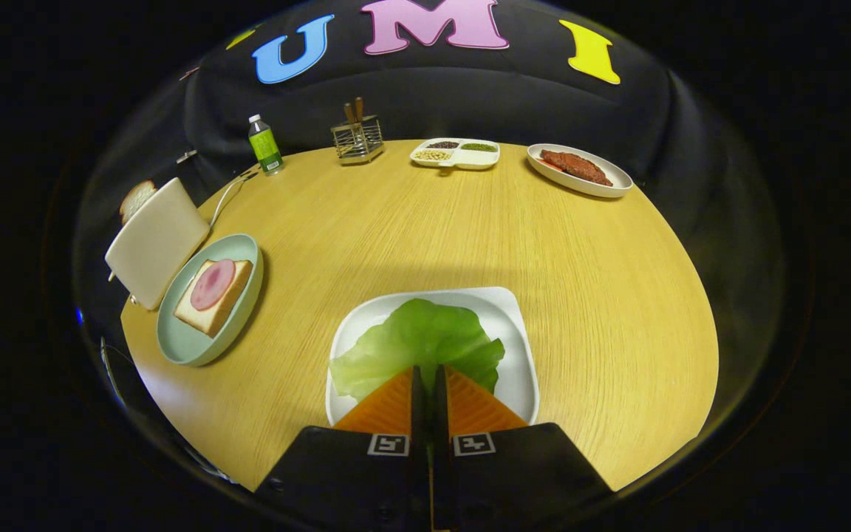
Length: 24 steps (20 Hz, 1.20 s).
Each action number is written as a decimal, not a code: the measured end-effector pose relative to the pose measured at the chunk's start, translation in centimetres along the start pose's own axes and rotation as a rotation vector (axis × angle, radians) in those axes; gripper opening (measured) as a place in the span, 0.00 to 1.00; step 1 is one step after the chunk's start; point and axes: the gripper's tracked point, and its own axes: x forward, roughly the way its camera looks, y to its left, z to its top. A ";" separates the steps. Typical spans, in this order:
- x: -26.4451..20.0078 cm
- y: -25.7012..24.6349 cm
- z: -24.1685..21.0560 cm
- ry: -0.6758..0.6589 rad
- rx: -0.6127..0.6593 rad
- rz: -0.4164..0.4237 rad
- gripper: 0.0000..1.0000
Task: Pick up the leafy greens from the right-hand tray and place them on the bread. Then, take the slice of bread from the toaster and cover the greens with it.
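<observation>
- Counter (425,229): round, wood-look; task judged at step 1 of 2, nothing placed yet.
- Toaster (154,251): far left; bread slice (135,198) seen standing in it, not yet taken.
- Plate (196,343): beside toaster; bread w/ ham (213,294) uncovered, no greens on it.
- Tray (518,347): leafy greens (418,343) lying in it, just ahead of tongs.
- Tongs (429,380): fingers nearly together at leaf's near edge; whether leaf is pinched can't be told.

table (411,236): round, wood | on it: toaster (156,247), green plate (185,343), white tray (514,369), bottle (265,145), rack (357,139), snack tray (456,154), meat plate (580,181) | gripper (429,380): fingers closed over the white tray
</observation>
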 end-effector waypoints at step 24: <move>-9.4 17.6 13.6 -0.202 -0.078 0.134 0.05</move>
